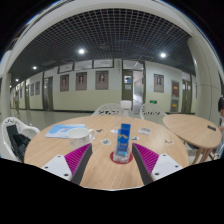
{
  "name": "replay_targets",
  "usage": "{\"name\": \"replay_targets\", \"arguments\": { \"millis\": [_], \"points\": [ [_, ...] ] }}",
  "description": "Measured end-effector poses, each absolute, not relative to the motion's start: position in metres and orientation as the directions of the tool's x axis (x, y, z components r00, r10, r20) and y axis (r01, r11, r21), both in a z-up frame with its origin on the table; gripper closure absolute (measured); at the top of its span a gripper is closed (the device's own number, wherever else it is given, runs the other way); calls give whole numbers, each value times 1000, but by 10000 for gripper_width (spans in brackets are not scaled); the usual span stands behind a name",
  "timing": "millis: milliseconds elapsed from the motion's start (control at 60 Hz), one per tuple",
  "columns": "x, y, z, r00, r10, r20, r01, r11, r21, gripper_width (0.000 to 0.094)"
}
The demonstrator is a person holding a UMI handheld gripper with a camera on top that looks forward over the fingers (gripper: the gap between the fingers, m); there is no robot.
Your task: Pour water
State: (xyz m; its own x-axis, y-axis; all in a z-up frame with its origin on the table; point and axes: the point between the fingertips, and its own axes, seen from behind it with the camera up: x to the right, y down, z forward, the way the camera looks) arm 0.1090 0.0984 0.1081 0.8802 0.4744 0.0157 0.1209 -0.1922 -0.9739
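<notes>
A clear water bottle (123, 141) with a blue label and blue cap stands upright on a dark red coaster (121, 158) on the round wooden table (95, 172). It stands just ahead of my gripper (112, 160), roughly on the line between the two fingers. Both fingers (77, 157) are spread wide, with their magenta pads (147, 156) facing inward. Nothing is held. A small white cup (107, 144) stands a little to the left of the bottle.
A white paper or tray with a blue item (70, 130) lies on the table's far left. White chairs (17, 135) ring the table. A second round wooden table (192, 128) stands to the right, with a person's arm (220, 108) beyond it. A hall with framed pictures lies behind.
</notes>
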Motion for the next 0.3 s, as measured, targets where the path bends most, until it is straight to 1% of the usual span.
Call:
{"name": "replay_targets", "arguments": {
  "millis": [67, 83, 183, 300],
  "points": [
    [108, 63, 105, 867, 498, -28, 91, -214, -973, 92],
    [100, 56, 110, 863, 504, -39, 85, -221, -972, 92],
    [95, 12, 113, 829, 552, -93, 51, -240, -970, 92],
    [77, -21, 115, 778, 612, -144, 26, -260, -965, 92]
  ]
}}
